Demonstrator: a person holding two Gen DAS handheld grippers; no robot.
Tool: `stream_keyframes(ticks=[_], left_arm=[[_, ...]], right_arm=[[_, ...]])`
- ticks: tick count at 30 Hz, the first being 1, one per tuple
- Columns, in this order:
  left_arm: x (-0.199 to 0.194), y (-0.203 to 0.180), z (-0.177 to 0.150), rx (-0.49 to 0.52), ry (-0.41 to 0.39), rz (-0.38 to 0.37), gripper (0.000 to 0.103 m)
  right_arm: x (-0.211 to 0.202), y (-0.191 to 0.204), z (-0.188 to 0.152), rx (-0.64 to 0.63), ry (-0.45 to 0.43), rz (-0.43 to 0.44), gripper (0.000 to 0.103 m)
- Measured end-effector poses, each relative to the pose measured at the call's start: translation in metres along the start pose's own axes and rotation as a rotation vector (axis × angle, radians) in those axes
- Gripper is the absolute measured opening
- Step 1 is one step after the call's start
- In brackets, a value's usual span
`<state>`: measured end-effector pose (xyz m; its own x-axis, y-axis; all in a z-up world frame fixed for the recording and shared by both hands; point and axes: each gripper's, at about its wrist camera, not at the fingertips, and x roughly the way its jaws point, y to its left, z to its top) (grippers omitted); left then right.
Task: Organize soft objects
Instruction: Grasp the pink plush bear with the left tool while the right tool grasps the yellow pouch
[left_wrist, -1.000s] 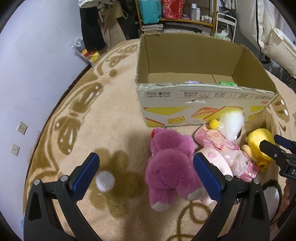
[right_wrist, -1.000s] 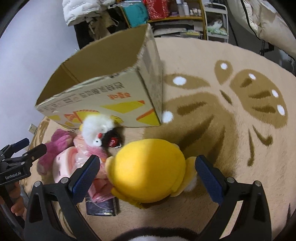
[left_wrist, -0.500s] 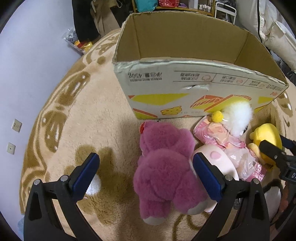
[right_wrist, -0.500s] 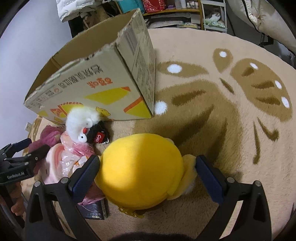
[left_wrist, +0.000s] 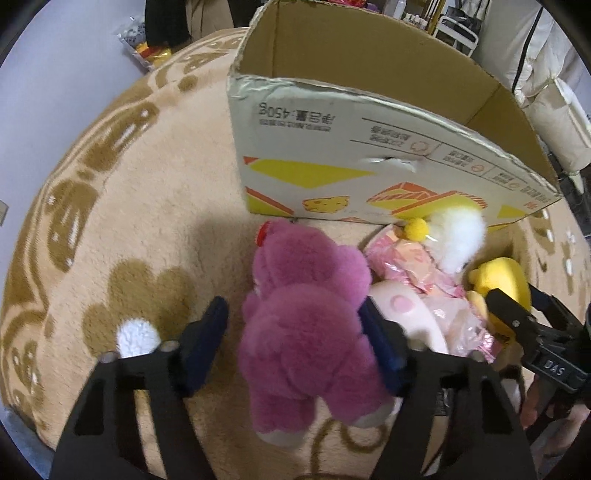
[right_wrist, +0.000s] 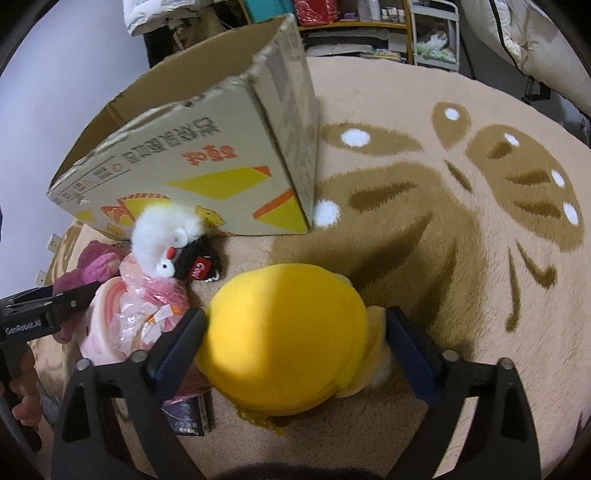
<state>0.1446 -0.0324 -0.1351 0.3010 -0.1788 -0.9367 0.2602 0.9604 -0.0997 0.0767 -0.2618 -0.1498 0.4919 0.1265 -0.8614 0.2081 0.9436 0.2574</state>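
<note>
A purple plush bear (left_wrist: 310, 325) lies on the beige rug in front of an open cardboard box (left_wrist: 369, 162). My left gripper (left_wrist: 295, 339) straddles the bear; its right finger touches the bear and a gap shows beside the left finger. A yellow plush (right_wrist: 284, 343) lies by the box's right corner (right_wrist: 236, 162). My right gripper (right_wrist: 295, 350) has closed in on it, both fingers touching its sides. A white fluffy plush (right_wrist: 162, 232) and a pink wrapped plush (right_wrist: 140, 314) lie between the two toys.
The box stands on a round rug (right_wrist: 461, 221) with brown patterns. A dark flat packet (right_wrist: 188, 421) lies under the yellow plush's left side. Shelves and a white rack (right_wrist: 432, 33) stand at the back. A wall (left_wrist: 55, 74) runs on the left.
Both grippers moved forward and down over their toys and their fingers narrowed. The left now straddles the purple bear; the right now presses the yellow plush.
</note>
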Motion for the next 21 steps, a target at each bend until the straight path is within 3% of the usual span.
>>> stream_keyframes(ticks=[1,4,13,21], left_arm=[[0.000,0.000,-0.001,-0.003,0.002,-0.021,0.054],[-0.004,0.003,-0.003,-0.016,-0.023,-0.009,0.051],[-0.027,-0.001,-0.011,-0.011,-0.110,0.075,0.050],[-0.061,0.000,-0.026,-0.021,-0.213,0.104,0.050]], right_arm=[[-0.001,0.002,-0.001,-0.007,-0.003,0.002,0.092],[-0.004,0.007,-0.001,-0.022,-0.008,-0.002,0.090],[-0.012,0.005,-0.004,-0.020,-0.027,0.005,0.080],[-0.038,0.012,-0.013,-0.015,-0.087,0.005,0.079]])
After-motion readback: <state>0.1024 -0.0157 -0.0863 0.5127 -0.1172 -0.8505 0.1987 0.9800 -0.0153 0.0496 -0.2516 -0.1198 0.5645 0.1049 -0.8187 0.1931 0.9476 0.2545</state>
